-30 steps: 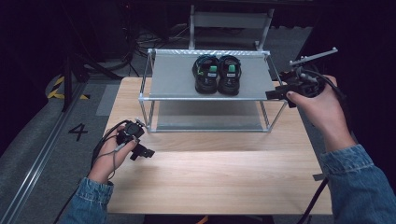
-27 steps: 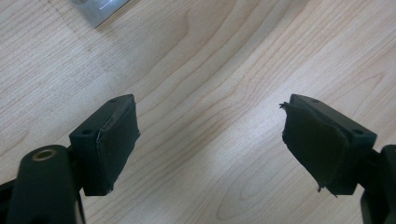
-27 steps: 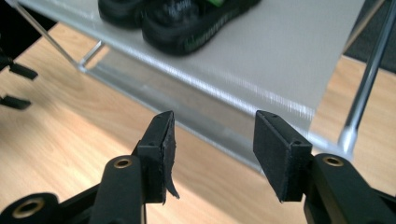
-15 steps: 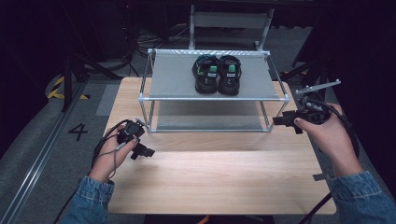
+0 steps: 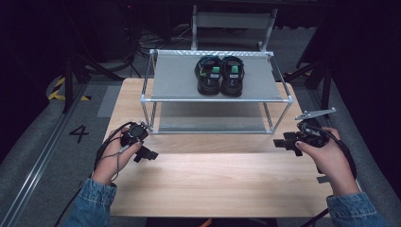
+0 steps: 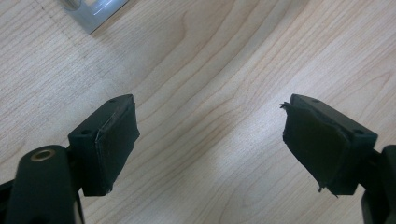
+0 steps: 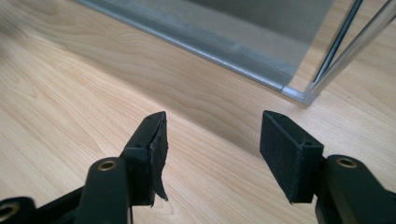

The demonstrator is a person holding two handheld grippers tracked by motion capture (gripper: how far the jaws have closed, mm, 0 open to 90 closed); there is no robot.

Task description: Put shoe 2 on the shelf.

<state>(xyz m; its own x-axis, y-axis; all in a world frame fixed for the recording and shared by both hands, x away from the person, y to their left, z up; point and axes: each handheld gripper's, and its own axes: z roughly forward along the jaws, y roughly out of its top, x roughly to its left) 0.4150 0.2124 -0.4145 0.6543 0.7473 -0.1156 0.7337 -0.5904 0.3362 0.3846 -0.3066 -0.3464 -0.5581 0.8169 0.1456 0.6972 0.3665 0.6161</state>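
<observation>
Black sandals (image 5: 220,74) are sitting paired on the rack's (image 5: 179,98) top shelf, upper centre. Left gripper (image 5: 143,154), lower left, is gaping wide over bare tabletop (image 5: 213,184). Right gripper (image 5: 286,143), lower right, has just been opening, nothing between its jaws.

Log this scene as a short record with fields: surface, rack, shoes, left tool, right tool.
surface: wooden table
rack: metal two-shelf rack at the table's far side
shoes: black pair, side by side on the top shelf
left tool: open, nothing between its jaws, over bare wood
right tool: jaws have just been opening, nothing between them, near the rack's front corner
</observation>
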